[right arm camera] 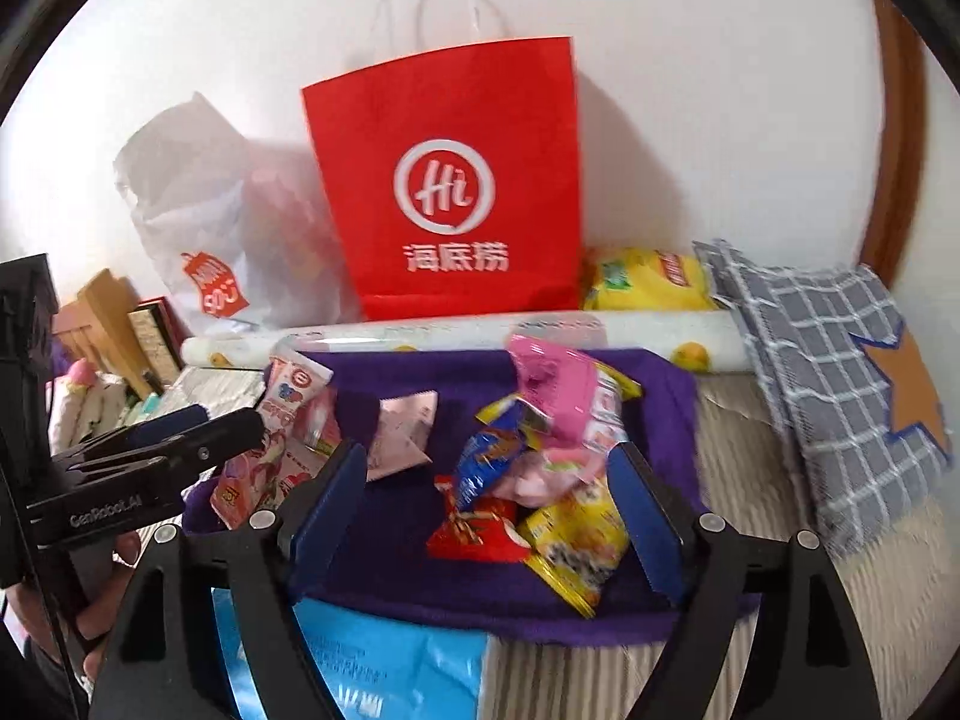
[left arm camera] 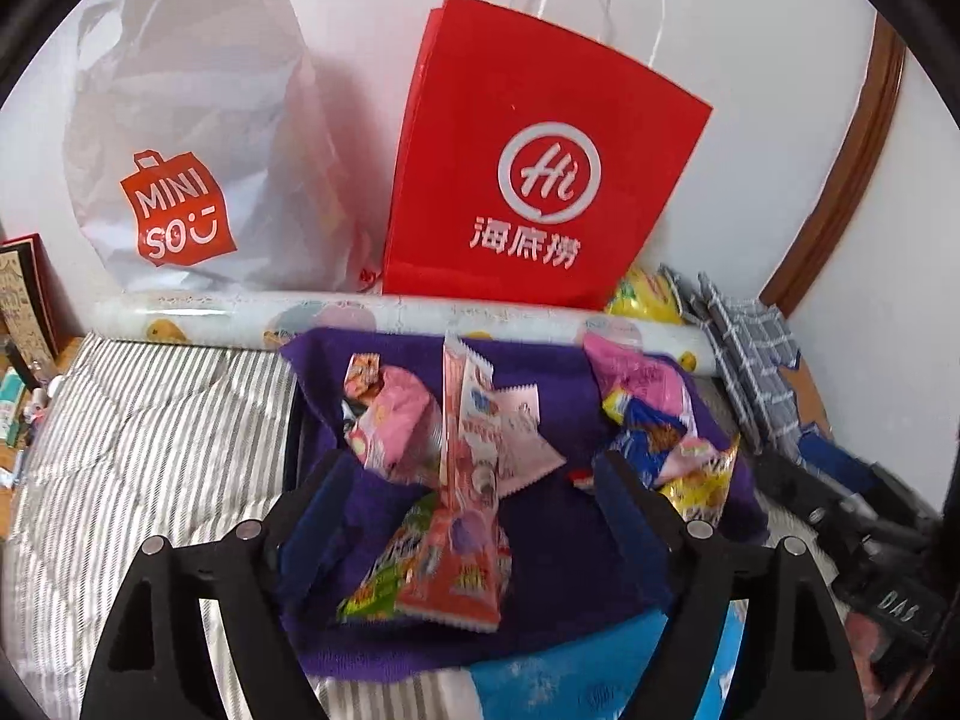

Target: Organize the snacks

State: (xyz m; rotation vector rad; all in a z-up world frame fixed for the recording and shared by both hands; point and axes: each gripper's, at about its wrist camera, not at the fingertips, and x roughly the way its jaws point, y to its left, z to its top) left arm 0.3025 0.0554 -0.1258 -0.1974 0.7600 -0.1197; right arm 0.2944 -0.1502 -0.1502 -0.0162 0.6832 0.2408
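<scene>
Several snack packets lie on a purple cloth (left arm camera: 540,372) (right arm camera: 456,372). On its left are pink packets (left arm camera: 396,420), a tall red-and-white stick packet (left arm camera: 468,456) and a green packet (left arm camera: 384,576). On its right are a pink packet (right arm camera: 552,390), a blue packet (right arm camera: 492,456), a red packet (right arm camera: 474,534) and a yellow packet (right arm camera: 576,540). My left gripper (left arm camera: 468,516) is open and empty, its jaws either side of the stick packet. My right gripper (right arm camera: 492,516) is open and empty over the right pile. The left gripper also shows from the side in the right wrist view (right arm camera: 180,444).
A red paper bag (left arm camera: 540,156) (right arm camera: 456,180) and a white MINISO plastic bag (left arm camera: 180,138) stand against the wall. A printed roll (left arm camera: 240,318) lies before them. A yellow chips bag (right arm camera: 648,282), a grey checked cloth (right arm camera: 828,372), striped bedding (left arm camera: 150,420) and a blue plastic bag (right arm camera: 372,660) lie around.
</scene>
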